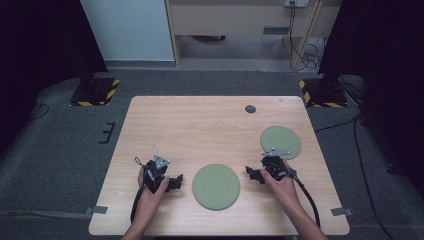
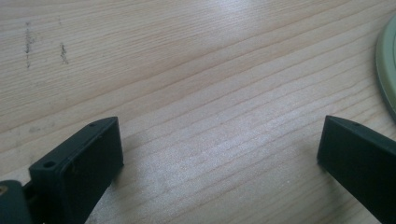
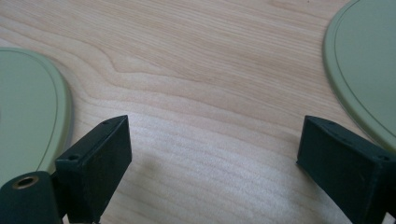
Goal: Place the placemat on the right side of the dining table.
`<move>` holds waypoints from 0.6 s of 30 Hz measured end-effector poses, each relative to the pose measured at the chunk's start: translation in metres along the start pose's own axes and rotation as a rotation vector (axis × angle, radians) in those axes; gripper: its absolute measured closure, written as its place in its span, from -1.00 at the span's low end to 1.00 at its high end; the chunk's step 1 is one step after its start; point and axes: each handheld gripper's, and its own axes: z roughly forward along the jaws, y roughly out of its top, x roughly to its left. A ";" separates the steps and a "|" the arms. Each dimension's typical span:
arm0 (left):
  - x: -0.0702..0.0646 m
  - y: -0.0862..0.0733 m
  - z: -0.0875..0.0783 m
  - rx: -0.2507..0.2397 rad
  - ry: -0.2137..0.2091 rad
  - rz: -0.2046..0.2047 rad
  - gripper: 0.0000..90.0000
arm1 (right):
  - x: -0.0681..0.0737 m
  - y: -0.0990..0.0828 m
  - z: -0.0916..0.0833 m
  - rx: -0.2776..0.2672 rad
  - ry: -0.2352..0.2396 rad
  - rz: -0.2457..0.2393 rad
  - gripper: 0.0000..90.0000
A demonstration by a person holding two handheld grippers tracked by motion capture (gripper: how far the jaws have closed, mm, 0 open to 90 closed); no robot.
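Observation:
Two flat round pale green plates lie on the wooden table (image 1: 200, 125). The larger plate (image 1: 216, 186) is near the front middle; the second plate (image 1: 281, 142) lies to the right and farther back. My left gripper (image 1: 175, 181) rests on the table just left of the larger plate, open and holding nothing; that plate's rim (image 2: 387, 70) shows at the right edge of the left gripper view. My right gripper (image 1: 254, 175) sits open between the two plates, with the larger plate (image 3: 28, 116) to its left and the second plate (image 3: 369, 70) to its right. Bare wood lies between its jaws.
A small dark round disc (image 1: 250, 108) is set in the table near the back edge. Tape tabs (image 1: 99, 209) mark the table's front corners. Stand bases with yellow-black stripes (image 1: 95, 92) flank the table on the floor behind.

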 end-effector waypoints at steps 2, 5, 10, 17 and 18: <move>0.000 0.000 0.000 0.000 0.000 0.000 -1.00 | 0.000 0.001 0.001 0.000 -0.003 0.006 -0.77; 0.000 0.000 0.000 0.000 0.000 0.000 -1.00 | 0.000 0.002 0.003 -0.005 -0.011 0.004 -0.77; 0.000 0.000 0.000 0.000 0.000 0.000 -1.00 | 0.004 0.002 0.006 -0.009 -0.030 -0.006 -0.80; 0.000 0.000 0.000 0.000 0.000 0.000 -1.00 | 0.012 0.002 0.009 0.040 -0.071 -0.064 -0.99; 0.000 0.000 0.000 0.000 0.000 0.000 -1.00 | 0.012 0.002 0.009 0.041 -0.077 -0.055 -0.99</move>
